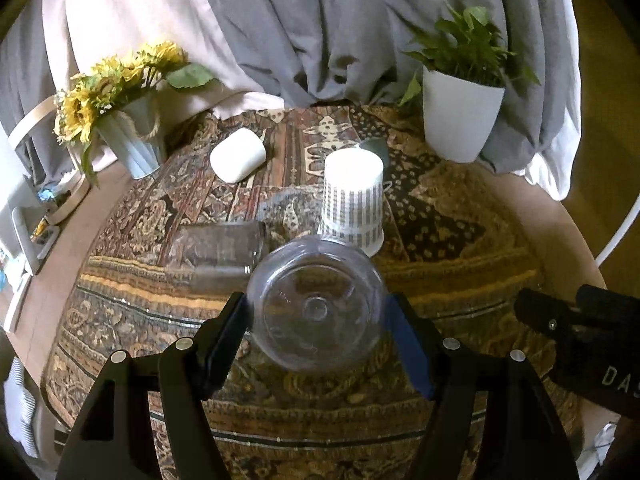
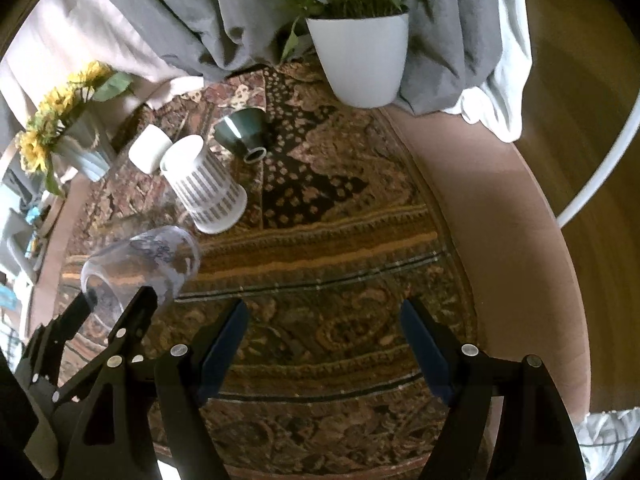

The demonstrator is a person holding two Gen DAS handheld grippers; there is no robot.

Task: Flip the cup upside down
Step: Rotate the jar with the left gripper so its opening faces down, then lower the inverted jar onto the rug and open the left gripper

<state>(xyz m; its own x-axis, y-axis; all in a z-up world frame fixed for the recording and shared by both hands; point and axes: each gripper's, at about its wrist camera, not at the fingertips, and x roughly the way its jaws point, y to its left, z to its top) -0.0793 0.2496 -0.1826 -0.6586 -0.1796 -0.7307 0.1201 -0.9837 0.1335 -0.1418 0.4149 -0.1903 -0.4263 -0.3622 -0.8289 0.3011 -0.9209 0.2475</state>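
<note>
- The left claw [image 1: 318,320] grips the clear plastic cup [image 1: 318,304] across its body, base toward the camera, tipped on its side above the patterned cloth [image 1: 460,280] on the bench.
- To finish well, I'd roll the wrist on until the rim faces down, then lower it flat beside the striped cup [image 1: 352,196] ahead without knocking it.
- The right claw [image 2: 324,344] hangs wide, holding nothing.
- The clear cup's rim is hidden; a glass tumbler [image 1: 220,248] ahead-left is hard to make out.
</note>
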